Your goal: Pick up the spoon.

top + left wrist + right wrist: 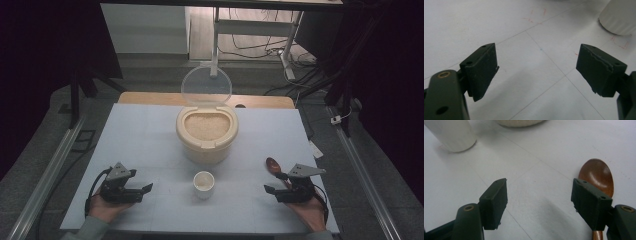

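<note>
Between our two hands the table (150,135) lies bare except for the small cup (204,184), which stands midway, with open room on either side of it. Behind it the rice container (207,131) and its raised lid (206,86) block the centre. The wooden spoon (599,176) lies just beside our right gripper (539,195).

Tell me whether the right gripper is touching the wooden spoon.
Cannot tell. In the right gripper view, one open jaw of the right gripper overlaps the wooden spoon, hiding any gap or contact; the high view is too small to settle it.
</note>
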`<state>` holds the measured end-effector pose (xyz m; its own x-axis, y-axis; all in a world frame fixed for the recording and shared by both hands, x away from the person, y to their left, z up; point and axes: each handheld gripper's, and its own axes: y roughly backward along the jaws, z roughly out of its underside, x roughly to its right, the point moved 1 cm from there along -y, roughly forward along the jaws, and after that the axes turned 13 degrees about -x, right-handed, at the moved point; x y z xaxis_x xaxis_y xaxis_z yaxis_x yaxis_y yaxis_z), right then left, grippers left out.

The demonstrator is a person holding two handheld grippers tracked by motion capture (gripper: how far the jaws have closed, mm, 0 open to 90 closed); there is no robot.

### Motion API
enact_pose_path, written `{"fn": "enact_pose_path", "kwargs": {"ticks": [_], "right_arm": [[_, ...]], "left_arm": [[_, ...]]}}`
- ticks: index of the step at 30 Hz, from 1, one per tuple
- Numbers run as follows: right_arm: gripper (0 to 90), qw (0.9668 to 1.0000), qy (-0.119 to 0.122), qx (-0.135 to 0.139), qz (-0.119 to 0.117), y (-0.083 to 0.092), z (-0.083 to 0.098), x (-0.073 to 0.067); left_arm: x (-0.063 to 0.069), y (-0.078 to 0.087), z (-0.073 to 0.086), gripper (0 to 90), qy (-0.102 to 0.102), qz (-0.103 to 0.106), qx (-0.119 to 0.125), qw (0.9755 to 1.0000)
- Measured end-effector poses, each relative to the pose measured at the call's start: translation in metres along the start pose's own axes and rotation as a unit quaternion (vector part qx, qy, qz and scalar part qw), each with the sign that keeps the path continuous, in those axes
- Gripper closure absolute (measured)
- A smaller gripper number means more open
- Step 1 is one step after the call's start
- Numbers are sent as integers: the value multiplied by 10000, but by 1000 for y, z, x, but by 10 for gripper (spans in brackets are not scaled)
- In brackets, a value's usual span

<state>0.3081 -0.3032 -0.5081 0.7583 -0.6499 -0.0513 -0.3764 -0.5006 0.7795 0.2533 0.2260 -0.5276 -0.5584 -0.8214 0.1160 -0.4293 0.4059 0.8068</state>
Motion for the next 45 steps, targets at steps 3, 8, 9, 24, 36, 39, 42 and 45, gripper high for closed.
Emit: {"fn": "enact_pose_path", "kwargs": {"ticks": [3,8,9,24,36,39,42,45], "right_arm": [[294,10000,44,-9,35,0,0,-1],[302,10000,35,-23,66,3,1,-4],[302,10000,35,-23,66,3,1,-4],[318,9990,106,-294,314,13,-12,-7],[320,9905,-144,-1289,468,27,-38,-1],[321,9832,-181,-1660,734,31,-47,2],[328,9790,-278,-1808,898,34,-49,5],[331,9754,-348,-1949,971,33,-48,8]], "left_arm": [[-2,1,-1,173,31,22,56,10000],[-3,2,-2,173,18,-38,66,10000],[-3,2,-2,173,11,-41,71,10000],[-2,3,-2,170,0,-84,31,10000],[-1,2,-3,166,-10,-72,24,10000],[-1,1,-3,165,-59,-60,7,10000],[-1,1,-4,165,-62,-57,14,10000],[-2,1,-4,165,-75,-61,6,10000]]}}
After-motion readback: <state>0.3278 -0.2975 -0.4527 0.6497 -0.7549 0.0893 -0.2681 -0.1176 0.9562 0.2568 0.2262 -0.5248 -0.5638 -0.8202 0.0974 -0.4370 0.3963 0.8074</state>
